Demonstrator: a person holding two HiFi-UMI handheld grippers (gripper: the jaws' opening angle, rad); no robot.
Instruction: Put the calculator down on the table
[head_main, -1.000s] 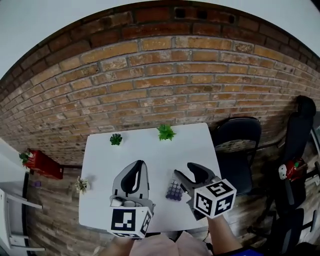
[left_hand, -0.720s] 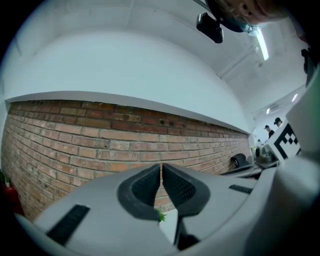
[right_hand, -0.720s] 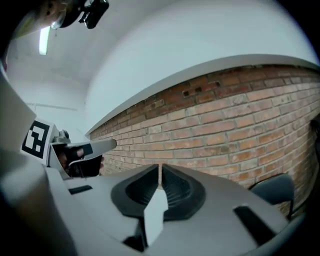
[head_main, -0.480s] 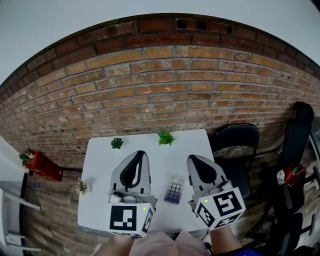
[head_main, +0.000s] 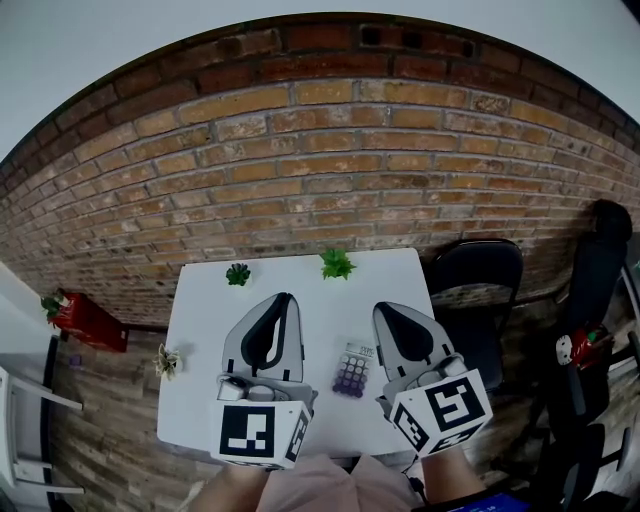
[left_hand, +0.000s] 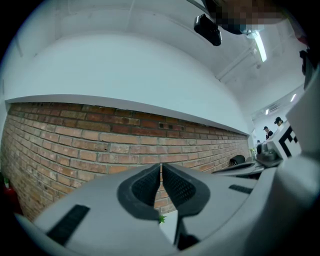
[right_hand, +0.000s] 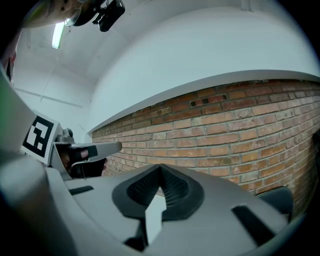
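A small calculator (head_main: 352, 370) with purple keys lies flat on the white table (head_main: 300, 285), between the two grippers. My left gripper (head_main: 275, 302) hovers to its left, jaws shut and empty; in the left gripper view the left gripper (left_hand: 161, 170) points level at the brick wall. My right gripper (head_main: 383, 312) is raised to the right of the calculator, shut with nothing in it. In the right gripper view the right gripper (right_hand: 160, 172) also faces the brick wall, and the left gripper's marker cube (right_hand: 39, 137) shows at the left.
Two small green plants (head_main: 238, 273) (head_main: 337, 264) stand at the table's far edge near the brick wall (head_main: 320, 160). A black chair (head_main: 478, 290) sits right of the table. A red object (head_main: 85, 320) and a small plant (head_main: 165, 360) are on the floor at the left.
The right gripper let go of the calculator, closed, rose and rolled upright to the calculator's right. The left gripper rose slightly. The calculator now lies free on the table.
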